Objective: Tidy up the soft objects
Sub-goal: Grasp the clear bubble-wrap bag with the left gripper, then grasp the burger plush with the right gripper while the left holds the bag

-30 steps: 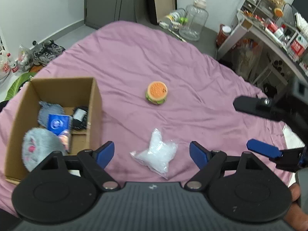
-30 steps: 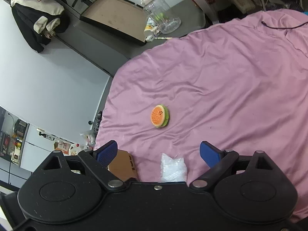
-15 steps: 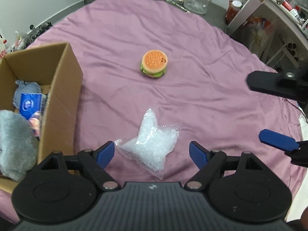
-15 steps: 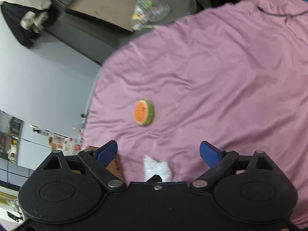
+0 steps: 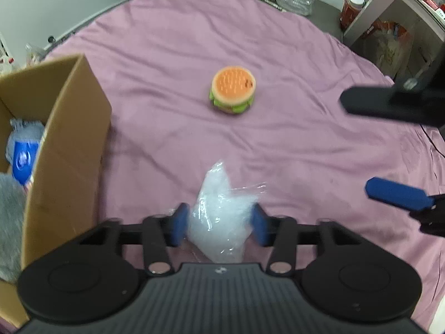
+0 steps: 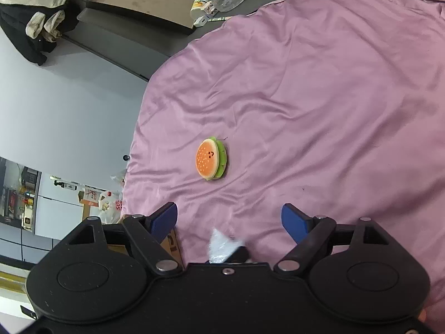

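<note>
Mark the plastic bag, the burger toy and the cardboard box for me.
plastic bag (image 5: 219,222): left wrist view, on its crinkled middle between the fingers.
burger toy (image 5: 233,85): left wrist view, on the orange top bun.
cardboard box (image 5: 72,150): left wrist view, on its outer side wall.

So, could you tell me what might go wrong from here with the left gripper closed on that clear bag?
The left gripper pinches the clear bag by loose, crinkly film, so it may slip or tear when lifted. The cardboard box has a tall near wall; a low carry could snag it. The box already holds a grey plush, leaving limited room.
</note>
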### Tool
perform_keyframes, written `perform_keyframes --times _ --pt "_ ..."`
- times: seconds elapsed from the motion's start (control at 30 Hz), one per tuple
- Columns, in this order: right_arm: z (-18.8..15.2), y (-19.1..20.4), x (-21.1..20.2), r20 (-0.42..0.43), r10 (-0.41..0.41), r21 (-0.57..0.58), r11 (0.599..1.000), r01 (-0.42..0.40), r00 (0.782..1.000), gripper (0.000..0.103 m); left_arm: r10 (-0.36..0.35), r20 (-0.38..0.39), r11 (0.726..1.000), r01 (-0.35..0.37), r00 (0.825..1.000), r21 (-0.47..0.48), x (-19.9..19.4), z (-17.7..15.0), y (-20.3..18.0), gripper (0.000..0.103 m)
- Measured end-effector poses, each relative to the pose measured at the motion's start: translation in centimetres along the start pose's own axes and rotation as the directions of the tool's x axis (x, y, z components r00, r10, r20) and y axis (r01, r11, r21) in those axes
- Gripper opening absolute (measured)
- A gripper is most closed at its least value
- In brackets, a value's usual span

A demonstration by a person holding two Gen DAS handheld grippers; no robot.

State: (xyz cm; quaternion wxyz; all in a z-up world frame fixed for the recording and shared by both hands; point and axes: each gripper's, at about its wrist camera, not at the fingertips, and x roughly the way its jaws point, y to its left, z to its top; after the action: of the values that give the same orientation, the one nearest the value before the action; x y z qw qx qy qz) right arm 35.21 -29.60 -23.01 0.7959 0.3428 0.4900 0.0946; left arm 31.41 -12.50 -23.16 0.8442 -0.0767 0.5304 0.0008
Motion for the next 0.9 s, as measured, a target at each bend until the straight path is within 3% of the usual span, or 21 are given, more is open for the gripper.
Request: perform_keyframes --times 0.1,0.5,0.9 --pt "0.3 0.2 0.8 -0.002 0.013 -0.011 1.000 -0.013 1.000 0.078 0.001 0.028 1.000 0.000 1.000 -0.019 -0.6 1.0 0.2 0.037" --pt "1.7 1.0 2.5 0.060 0.064 0.013 0.998 -0.065 0.996 0.075 -0.004 0.133 0.999 0.011 0.991 -0.050 -2.9 5.9 1.1 0.036" --pt "2.9 1.6 6.3 0.027 0.077 0.050 0.996 -0.078 0.997 0.067 -0.003 0.147 0.994 0.018 0.989 -0.104 -3.2 9.3 3.5 0.036"
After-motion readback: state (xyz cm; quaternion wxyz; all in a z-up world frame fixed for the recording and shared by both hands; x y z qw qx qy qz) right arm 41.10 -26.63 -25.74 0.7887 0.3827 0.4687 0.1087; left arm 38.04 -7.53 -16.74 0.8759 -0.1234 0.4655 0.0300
